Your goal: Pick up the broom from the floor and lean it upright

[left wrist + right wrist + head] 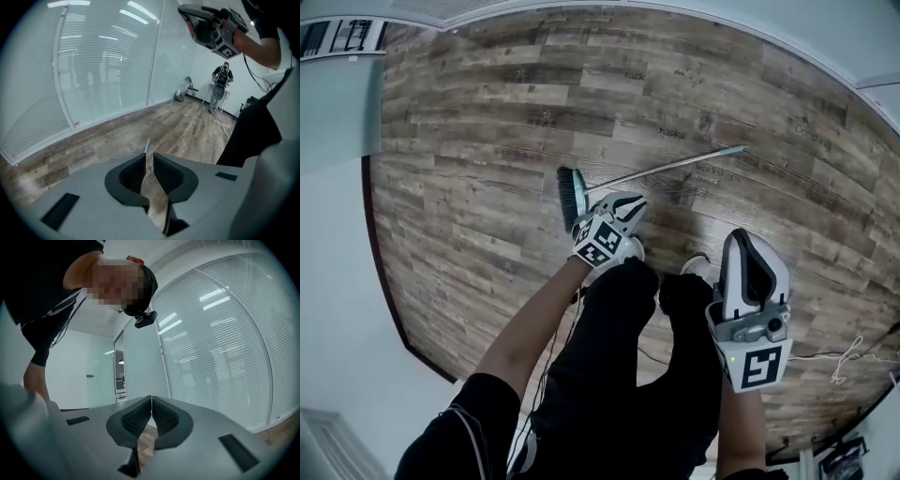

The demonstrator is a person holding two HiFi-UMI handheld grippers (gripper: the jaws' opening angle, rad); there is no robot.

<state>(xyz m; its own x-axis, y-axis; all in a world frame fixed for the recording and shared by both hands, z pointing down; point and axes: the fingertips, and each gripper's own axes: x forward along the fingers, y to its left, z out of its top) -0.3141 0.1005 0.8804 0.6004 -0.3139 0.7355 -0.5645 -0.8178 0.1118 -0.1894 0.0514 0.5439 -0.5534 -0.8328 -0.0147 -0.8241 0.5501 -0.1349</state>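
Head view shows the broom (675, 167) lying flat on the wood floor (487, 122), not yet picked up. Its brush (571, 197) is on the left. Its long stick runs from the brush up and to the right, and the tip ends far from both hands. The left gripper (623, 206) is the nearer one. It hangs just beside the brush end, close to where the stick starts, and it points down at a slant. I cannot tell if it touches the stick. The right gripper (742, 246) is off to the right, by the legs (619, 375), well apart from the broom. Left gripper view shows its jaws a tiny bit apart. Only floor shows in the crack and nothing is held. A thin bit of the stick (146, 144) shows just past the tips, in line with the crack. I think these jaws must open wider and go lower to fit round the stick. Right gripper view shows its jaws pressed together at the tips, with nothing in them, looking out level across the room. The floor is brown planks and looks smooth and a bit shiny, so the stick may slide when pushed. A long glass wall (93, 70) with white blinds runs down one side. It could be a place to lean the broom. Far off stand a chair (190, 86) and another person (223, 75).
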